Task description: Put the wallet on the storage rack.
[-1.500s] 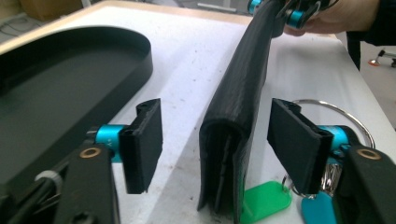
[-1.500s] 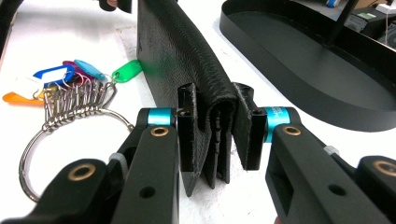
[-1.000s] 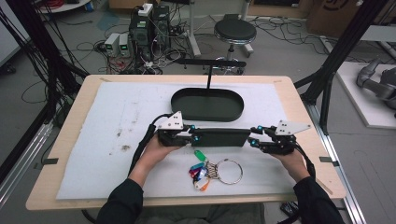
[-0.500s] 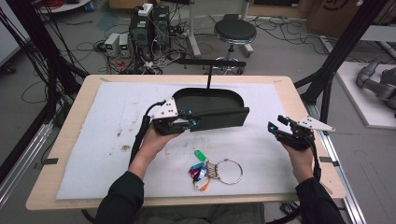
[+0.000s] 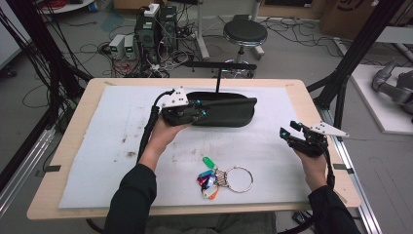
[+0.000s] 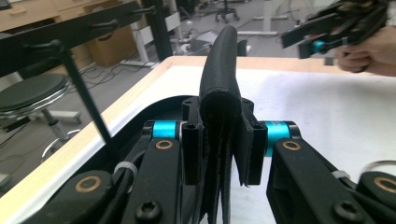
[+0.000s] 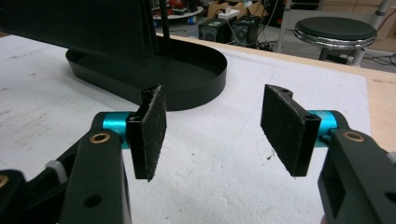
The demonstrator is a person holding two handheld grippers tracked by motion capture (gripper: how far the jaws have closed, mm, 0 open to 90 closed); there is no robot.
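Note:
A long flat black case (image 5: 229,108), layered like a folded wallet, hangs over the black oval tray (image 5: 224,123) at the back middle of the table. My left gripper (image 5: 202,113) is shut on the case's left end; in the left gripper view both jaws press its edge (image 6: 222,60). My right gripper (image 5: 287,132) stands open and empty near the right table edge, well apart from the case. Between its pads (image 7: 149,126) the right gripper view shows bare white mat, with the tray (image 7: 187,79) and the case (image 7: 93,28) beyond.
A ring of keys with several coloured tags (image 5: 216,178) lies on the white mat (image 5: 97,146) near the front. A thin black post with a crossbar (image 5: 219,65) rises from the tray's far side. The other gripper (image 6: 327,28) shows far off in the left gripper view.
My right gripper let go of the case's right end, opened and drew back to the right. The left gripper carried the case away from the keys to above the tray.

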